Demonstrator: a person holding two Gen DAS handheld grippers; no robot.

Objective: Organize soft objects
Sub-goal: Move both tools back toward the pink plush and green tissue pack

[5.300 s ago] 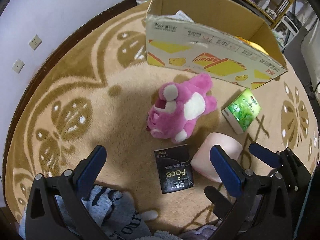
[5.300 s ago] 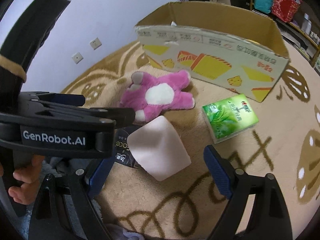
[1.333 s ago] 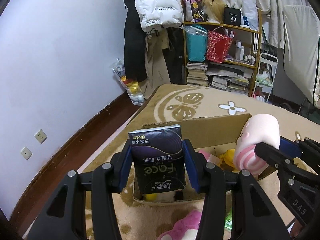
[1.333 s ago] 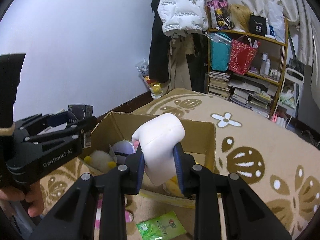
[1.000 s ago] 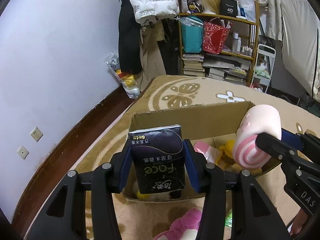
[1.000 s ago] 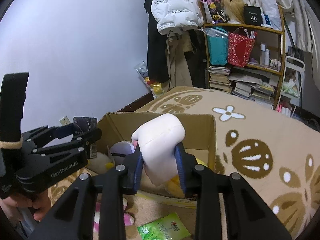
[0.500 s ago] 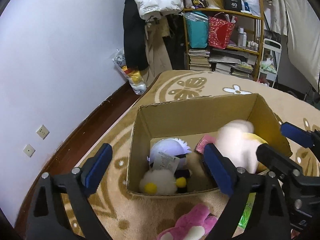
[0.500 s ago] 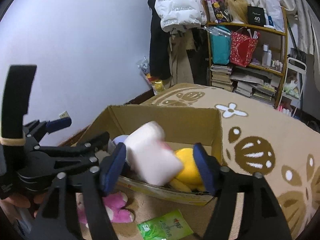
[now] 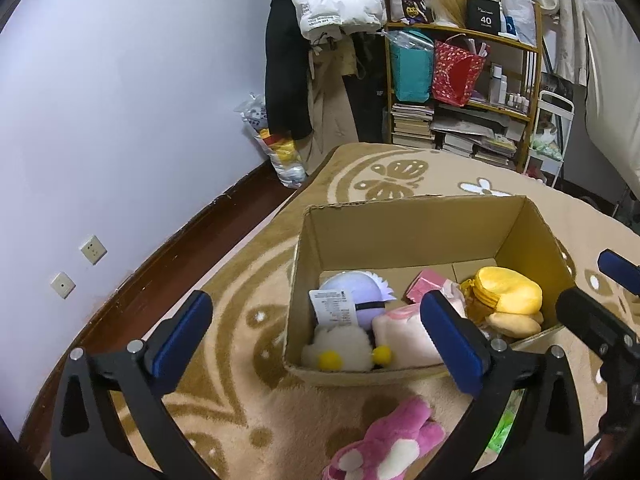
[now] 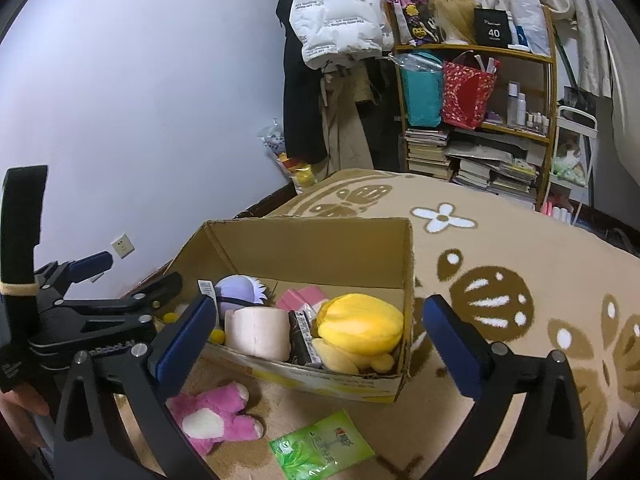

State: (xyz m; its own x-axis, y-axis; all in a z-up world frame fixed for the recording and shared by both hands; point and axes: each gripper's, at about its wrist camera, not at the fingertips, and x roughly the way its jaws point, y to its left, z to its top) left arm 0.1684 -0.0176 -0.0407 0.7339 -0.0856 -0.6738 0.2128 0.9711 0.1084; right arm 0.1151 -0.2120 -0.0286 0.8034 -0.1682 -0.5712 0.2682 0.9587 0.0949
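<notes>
Opening wide above the cardboard box point(image 9: 400, 232) (nothing between their jaws), left hand-held gripper point(image 9: 316, 332) and right hand-held gripper point(image 10: 320, 332) hold nothing.

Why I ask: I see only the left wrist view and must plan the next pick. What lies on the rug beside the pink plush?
Observer: A green tissue pack lies flat on the rug, in front of the cardboard box and to the right of the pink plush.
Operator: And inside the box, anything my view hides?
Observer: Yes. A black pack stands on edge, between the pale pink cushion and the yellow plush.
</notes>
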